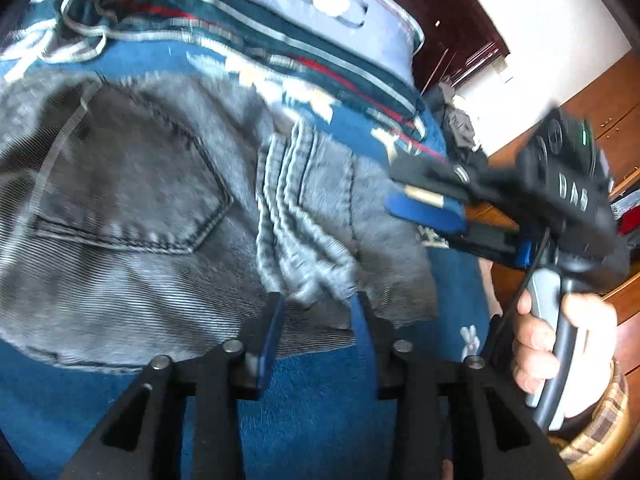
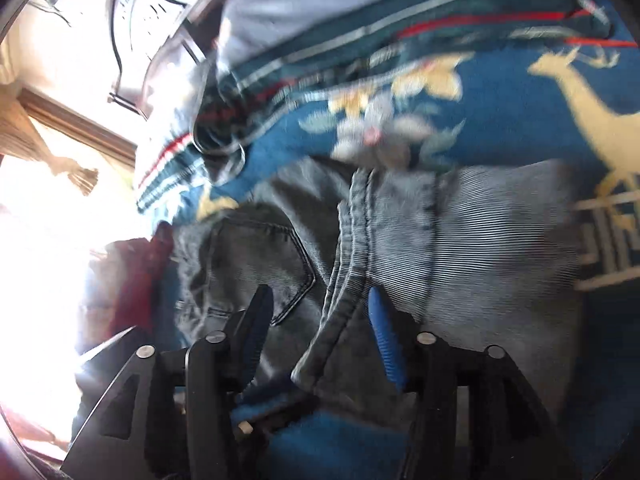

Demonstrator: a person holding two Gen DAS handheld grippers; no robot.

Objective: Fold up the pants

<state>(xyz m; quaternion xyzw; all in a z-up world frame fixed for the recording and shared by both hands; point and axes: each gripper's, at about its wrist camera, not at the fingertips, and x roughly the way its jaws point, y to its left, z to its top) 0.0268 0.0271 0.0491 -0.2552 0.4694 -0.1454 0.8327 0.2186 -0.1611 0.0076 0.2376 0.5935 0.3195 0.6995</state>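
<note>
Two claws spread, pinching nothing: left claw (image 1: 318, 312) and right claw (image 2: 316, 308) both over grey pants (image 1: 160, 208), folded in half on blue blanket (image 1: 320, 408). Fold apparently just laid; next likely regrasp for second fold.

Daylight is seen flooding in from a window (image 2: 44, 216) at the left of the right wrist view, where the frame is blown out to white glare. Motion blur is smeared across both views — the patterned blue blanket (image 2: 500, 112) and grey denim (image 1: 132, 184) are softened, perhaps most at the edges. Fisheye distortion is marked, with lines bent and dark vignetting at the corners.
</note>
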